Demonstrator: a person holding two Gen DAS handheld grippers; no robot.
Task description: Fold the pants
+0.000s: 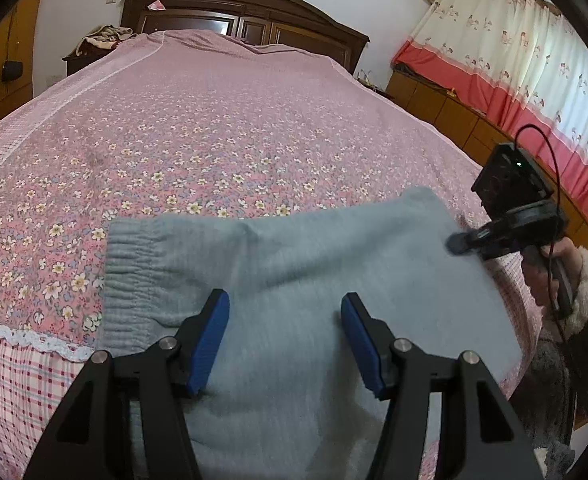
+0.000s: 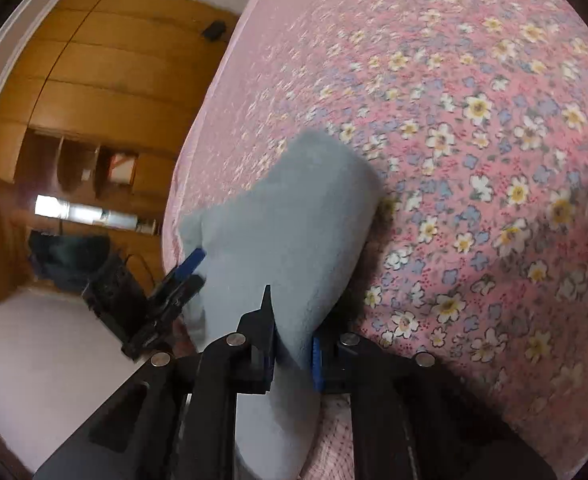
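Pants (image 1: 294,264) flat on bedspread (image 1: 214,128); left gripper (image 1: 285,308) open above them, holding nothing; right gripper (image 2: 292,344) pinches their edge.

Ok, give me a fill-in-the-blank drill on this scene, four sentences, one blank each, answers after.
1. The pants lying on the bed are light ____ in colour.
2. The right tool is shut on the ____.
3. The left tool has its jaws ____ above the pants.
4. The elastic waistband lies toward the ____ side in the left wrist view.

Missing words: blue; pants; open; left
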